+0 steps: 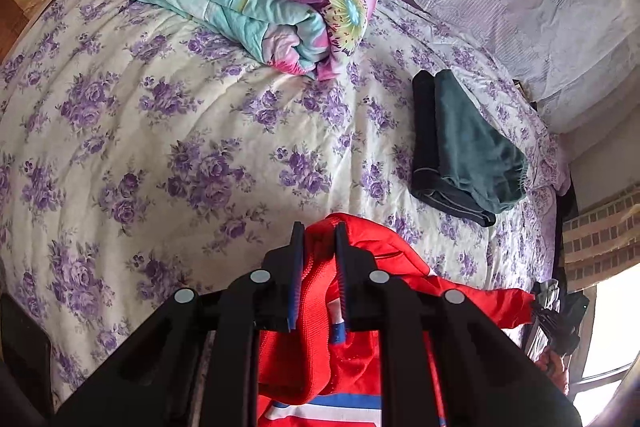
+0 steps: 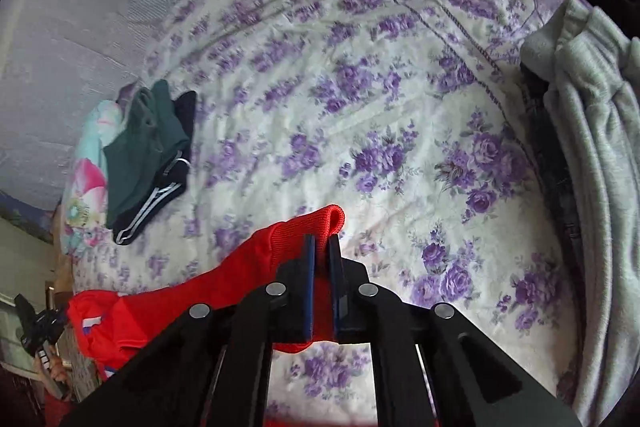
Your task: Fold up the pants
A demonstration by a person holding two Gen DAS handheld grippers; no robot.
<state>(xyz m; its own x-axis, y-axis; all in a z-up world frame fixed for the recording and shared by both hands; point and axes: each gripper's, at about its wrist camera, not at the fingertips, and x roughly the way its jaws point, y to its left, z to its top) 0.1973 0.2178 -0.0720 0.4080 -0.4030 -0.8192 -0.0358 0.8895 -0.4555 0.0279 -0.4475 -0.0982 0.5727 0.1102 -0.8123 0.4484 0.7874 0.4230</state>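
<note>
left wrist view: my left gripper (image 1: 318,227) is pinching the red pants (image 1: 356,359) near the waistband, i think. my right gripper (image 2: 322,239) is clamped on a ribbed cuff. pants hang over the bed (image 1: 160,147); next pull taut & lay flat w/ seams aligned.

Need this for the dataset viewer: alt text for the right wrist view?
The right gripper is shut on the ribbed edge of red pants, lifted over a bedspread with purple flowers. Folded dark clothes lie at left, a grey garment at right.
</note>
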